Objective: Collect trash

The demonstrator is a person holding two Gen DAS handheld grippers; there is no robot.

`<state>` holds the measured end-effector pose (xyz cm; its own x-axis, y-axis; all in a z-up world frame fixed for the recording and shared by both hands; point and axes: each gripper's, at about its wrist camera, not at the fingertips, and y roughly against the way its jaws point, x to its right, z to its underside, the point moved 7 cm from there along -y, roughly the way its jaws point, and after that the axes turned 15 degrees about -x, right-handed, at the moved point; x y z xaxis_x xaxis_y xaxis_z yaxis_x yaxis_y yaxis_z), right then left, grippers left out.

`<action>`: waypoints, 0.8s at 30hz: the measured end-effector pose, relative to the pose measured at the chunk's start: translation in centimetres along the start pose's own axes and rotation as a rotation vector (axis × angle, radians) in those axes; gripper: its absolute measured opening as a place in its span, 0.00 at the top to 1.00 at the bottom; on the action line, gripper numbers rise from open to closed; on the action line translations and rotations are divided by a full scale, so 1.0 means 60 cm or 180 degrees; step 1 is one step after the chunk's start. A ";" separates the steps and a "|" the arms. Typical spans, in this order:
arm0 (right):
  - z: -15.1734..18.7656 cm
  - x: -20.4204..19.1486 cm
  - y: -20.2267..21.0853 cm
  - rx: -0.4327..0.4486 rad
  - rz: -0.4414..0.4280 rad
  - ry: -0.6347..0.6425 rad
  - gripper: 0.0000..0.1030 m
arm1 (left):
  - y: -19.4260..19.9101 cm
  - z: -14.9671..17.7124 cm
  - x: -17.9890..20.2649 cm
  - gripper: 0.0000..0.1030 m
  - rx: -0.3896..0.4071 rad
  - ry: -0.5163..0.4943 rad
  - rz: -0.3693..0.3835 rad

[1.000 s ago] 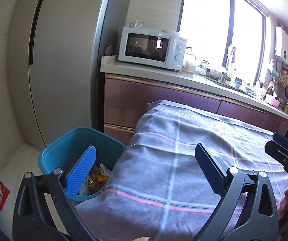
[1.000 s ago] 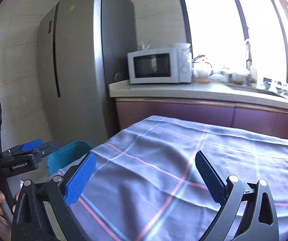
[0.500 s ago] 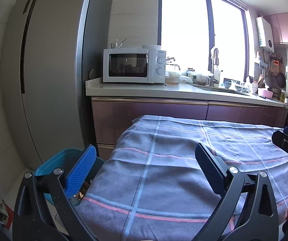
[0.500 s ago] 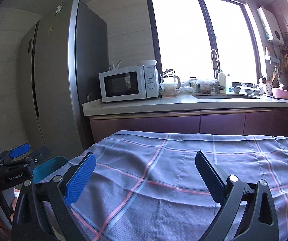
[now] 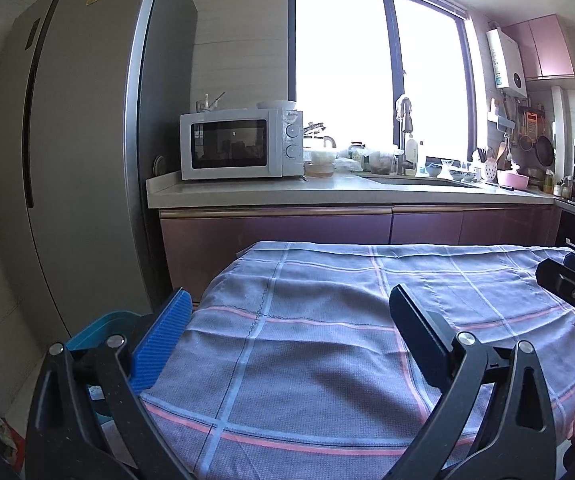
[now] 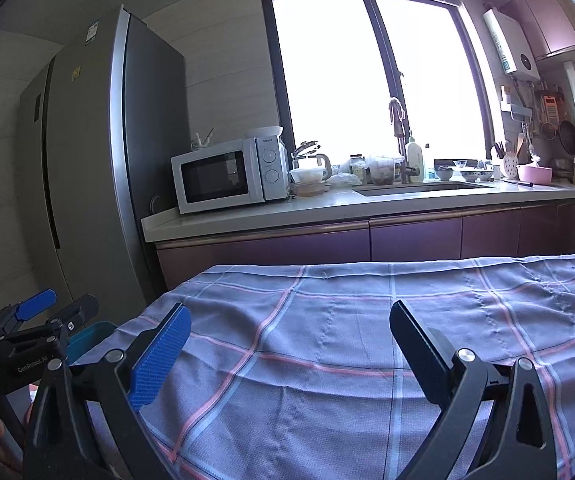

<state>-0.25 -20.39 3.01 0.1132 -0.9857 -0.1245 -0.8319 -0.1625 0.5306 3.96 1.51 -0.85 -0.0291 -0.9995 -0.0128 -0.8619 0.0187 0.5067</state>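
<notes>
The teal bin [image 5: 87,332] is sitting on the floor at the left corner of the cloth-covered counter [image 5: 327,344], mostly hidden; no trash is showing on the cloth. The left gripper [image 5: 287,336] and right gripper [image 6: 291,340] are hovering above it, jaws spread wide and gripping nothing. Judged step: searching. Next move calls for locating remaining litter.

Home kitchen. Evidence: tall steel refrigerator [image 5: 83,152]; white microwave [image 5: 241,145] on pale countertop [image 5: 327,192]; sink with faucet [image 5: 405,120] below 2-pane window [image 5: 379,72]; mauve cabinets [image 5: 279,236]; utensils and pan [image 5: 544,151] hung on wall; plaid-clothed table [image 5: 327,344] in foreground.
</notes>
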 end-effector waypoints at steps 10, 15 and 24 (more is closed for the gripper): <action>0.002 0.000 0.002 -0.0004 -0.0002 -0.0012 0.07 | 0.003 0.001 -0.005 0.06 0.0007 0.0030 -0.0027; 0.003 -0.004 -0.002 -0.0029 -0.0010 -0.0003 0.07 | 0.002 0.003 -0.008 0.06 -0.0017 0.0052 -0.0043; 0.006 -0.012 -0.008 -0.0073 -0.0040 0.0022 0.07 | 0.003 0.008 -0.014 0.06 -0.0045 0.0077 -0.0058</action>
<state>-0.15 -19.58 2.56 0.1273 -0.9839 -0.1257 -0.8178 -0.1758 0.5480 3.56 2.35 -1.17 -0.0010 -1.0000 -0.0014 -0.8550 0.0001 0.5186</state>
